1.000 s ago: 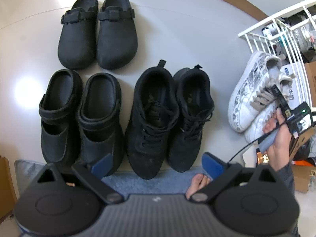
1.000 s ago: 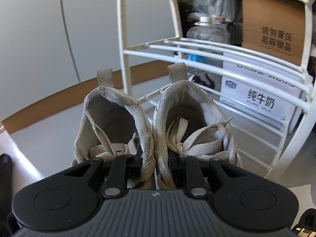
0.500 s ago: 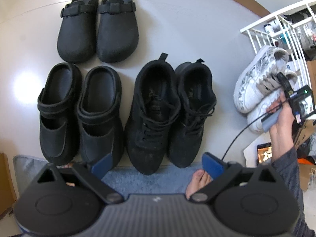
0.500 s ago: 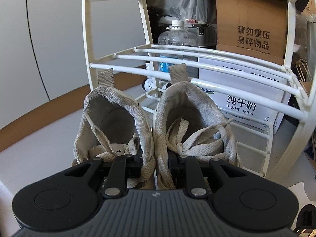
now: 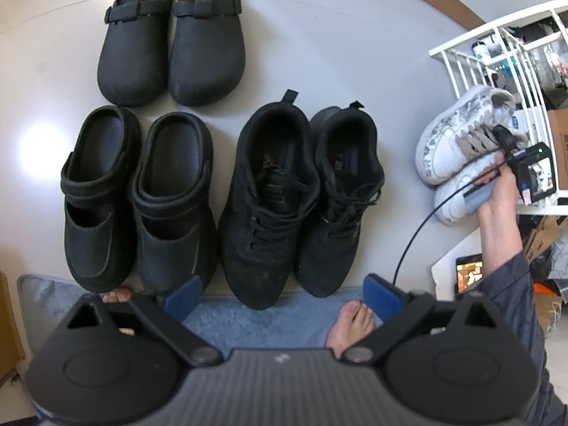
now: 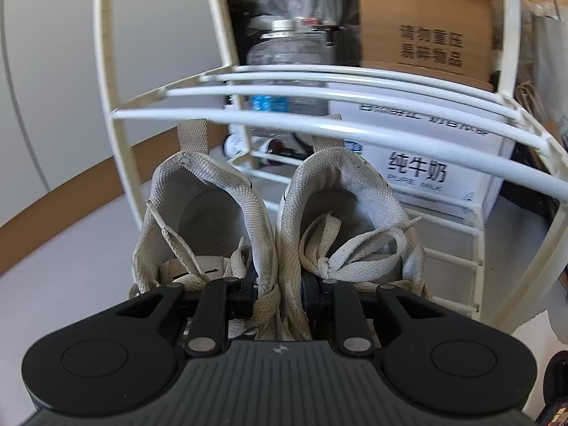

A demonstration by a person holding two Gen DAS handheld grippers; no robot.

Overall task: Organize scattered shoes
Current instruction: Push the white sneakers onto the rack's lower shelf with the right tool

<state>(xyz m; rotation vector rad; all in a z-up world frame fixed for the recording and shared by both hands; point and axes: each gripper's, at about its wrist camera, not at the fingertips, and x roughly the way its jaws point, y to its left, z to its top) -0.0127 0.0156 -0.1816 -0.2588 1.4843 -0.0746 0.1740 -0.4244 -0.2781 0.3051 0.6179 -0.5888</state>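
We've got the white sneakers (image 6: 277, 227) pinched together as a pair, the right tongs (image 6: 277, 291) clamped on the two inner collars where they meet, so both shoes travel in one carry. They hang heels forward just in front of the white wire rack (image 6: 319, 120), level with the gap beneath its middle shelf, and that reads to us as the slot they are headed for. The bars of the lowest shelf showing past the heels look bare, so there seems to be room.

Behind the rack sit a white milk carton box (image 6: 419, 163), a brown cardboard box (image 6: 422, 17) above it, and a clear water jug (image 6: 291, 56); those stand beyond the bars, not on the shelf we're aiming at, as far as we can tell.

Out on the floor, three black pairs are already lined up toes toward us: the black lace-up sneakers (image 5: 301, 195), the strapped clogs (image 5: 138, 198) beside them, and the buckled clogs (image 5: 170, 39) behind. Our left tongs (image 5: 284, 293) hover above the blue mat (image 5: 262, 323), jaws spread wide and carrying nothing.
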